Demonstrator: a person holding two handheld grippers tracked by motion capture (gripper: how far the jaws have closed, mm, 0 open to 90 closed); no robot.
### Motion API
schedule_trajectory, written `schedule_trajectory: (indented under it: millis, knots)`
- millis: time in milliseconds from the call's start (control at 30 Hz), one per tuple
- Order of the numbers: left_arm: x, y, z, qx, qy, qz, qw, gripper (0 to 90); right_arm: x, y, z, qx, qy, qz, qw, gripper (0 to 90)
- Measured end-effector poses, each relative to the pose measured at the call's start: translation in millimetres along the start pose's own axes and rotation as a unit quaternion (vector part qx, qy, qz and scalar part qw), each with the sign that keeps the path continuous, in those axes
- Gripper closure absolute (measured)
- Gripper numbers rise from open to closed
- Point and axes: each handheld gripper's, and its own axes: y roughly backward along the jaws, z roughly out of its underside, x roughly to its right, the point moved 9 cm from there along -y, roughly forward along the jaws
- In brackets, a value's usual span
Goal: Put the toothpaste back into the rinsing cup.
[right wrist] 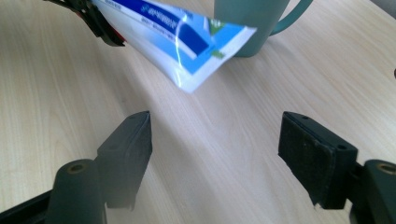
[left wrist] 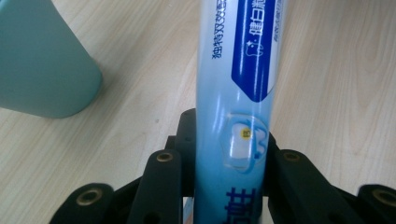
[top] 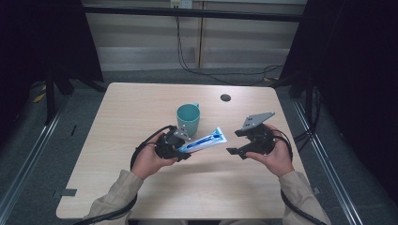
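Observation:
A blue and white toothpaste tube [top: 204, 141] is held above the wooden table [top: 141, 108], with my left gripper [top: 180, 151] shut on one end. In the left gripper view the tube [left wrist: 233, 93] runs up between the jaws of that gripper [left wrist: 224, 140], whose pads press its sides. The tube's flat crimped end points toward my right gripper [top: 234, 142], which stands open a short way off. In the right gripper view the open jaws [right wrist: 215, 140] hold nothing, and the tube [right wrist: 187, 42] hangs beyond them. A teal mug [top: 188, 119] stands upright just behind the tube.
The mug [left wrist: 42, 65] sits close to the left gripper's left side, and its handle [right wrist: 294, 14] shows in the right gripper view. A small dark round hole [top: 225, 97] marks the table's far side. Cables trail from both grippers toward the near edge.

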Motion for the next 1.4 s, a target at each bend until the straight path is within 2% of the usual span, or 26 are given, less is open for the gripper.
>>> schedule_trajectory:
  millis: [100,267,567,733,933,1033,1100,1233,1400]
  knots:
    - [-2.5,1.4,0.4,0.008,0.007,-0.008,0.9999,72.5,-1.6,-5.0,0.8,0.004,-0.011,-0.006,0.9999,25.2]
    - [-7.7,4.9,0.0,0.024,0.019,-0.017,0.9994,72.5,-3.9,-9.9,-2.1,0.027,-0.033,-0.015,0.999,26.1]
    - [-12.1,7.2,-2.9,0.053,0.045,-0.034,0.997,72.5,-7.2,-14.3,-5.8,0.056,-0.06,-0.022,0.9964,27.3]
    - [-11.5,7.8,-7.7,0.075,0.054,-0.04,0.9949,72.5,-9.1,-15.0,-11.3,0.082,-0.091,-0.032,0.992,29.2]
    - [-9.8,6.5,-10.5,0.084,0.058,-0.043,0.9939,72.5,-11.2,-18.3,-18.3,0.116,-0.133,-0.05,0.9831,31.9]
    - [-8.9,4.9,-11.7,0.09,0.066,-0.041,0.9929,72.5,-15.1,-22.5,-21.5,0.117,-0.136,-0.057,0.9821,32.2]
    - [-8.4,4.1,-12.4,0.092,0.064,-0.041,0.9928,72.5,-17.6,-24.3,-23.8,0.12,-0.14,-0.064,0.9806,32.3]
    - [-6.7,3.2,-14.4,0.098,0.067,-0.041,0.9921,72.5,-20.6,-28.4,-25.9,0.121,-0.143,-0.069,0.9799,33.0]
    - [-5.4,0.6,-15.8,0.1,0.068,-0.042,0.9918,72.5,-20.8,-28.1,-31.5,0.138,-0.159,-0.078,0.9746,35.3]
